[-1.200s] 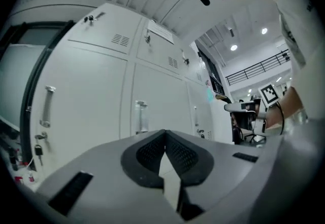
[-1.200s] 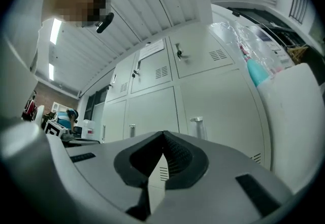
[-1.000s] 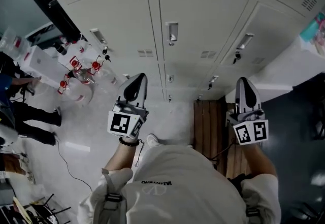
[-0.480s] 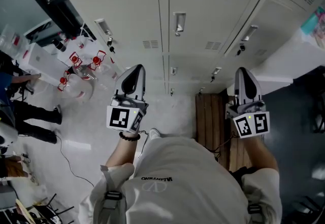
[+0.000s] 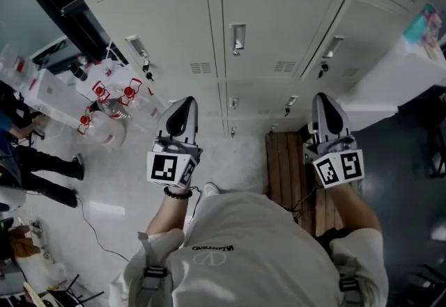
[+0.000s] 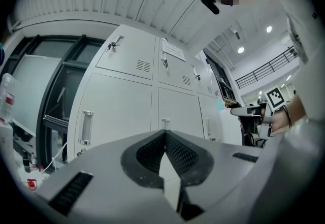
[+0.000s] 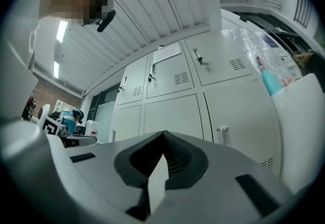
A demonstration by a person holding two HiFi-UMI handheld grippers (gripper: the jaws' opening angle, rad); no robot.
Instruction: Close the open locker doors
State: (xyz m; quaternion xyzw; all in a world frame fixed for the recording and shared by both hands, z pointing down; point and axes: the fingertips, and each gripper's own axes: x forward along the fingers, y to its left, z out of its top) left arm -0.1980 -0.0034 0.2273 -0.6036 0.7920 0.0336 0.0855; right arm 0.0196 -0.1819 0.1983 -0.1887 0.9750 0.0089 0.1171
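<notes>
1. Head view: I face the bank of lockers [image 5: 279, 20] with my left gripper [image 5: 187, 101] and my right gripper [image 5: 323, 98] held out toward it, side by side and well apart from each other. Neither touches a door. Every locker door here lies flush in its frame, and the middle one carries a metal handle [image 5: 237, 39]. A wooden pallet [image 5: 287, 166] lies on the floor below my right gripper. Water jugs [image 5: 110, 107] with red caps stand by the lockers on the left.

2. Left gripper view: the jaws of my left gripper [image 6: 165, 132] are pressed together at the tips, with nothing between them. Beyond them the lockers [image 6: 122, 111] show closed doors, and one vertical handle [image 6: 85, 127] sits low on the left.

3. Right gripper view: the jaws of my right gripper [image 7: 163, 134] also meet tip to tip and are empty. The lockers [image 7: 175, 116] ahead of them are closed. A paper notice [image 7: 166, 53] is stuck on an upper door.
</notes>
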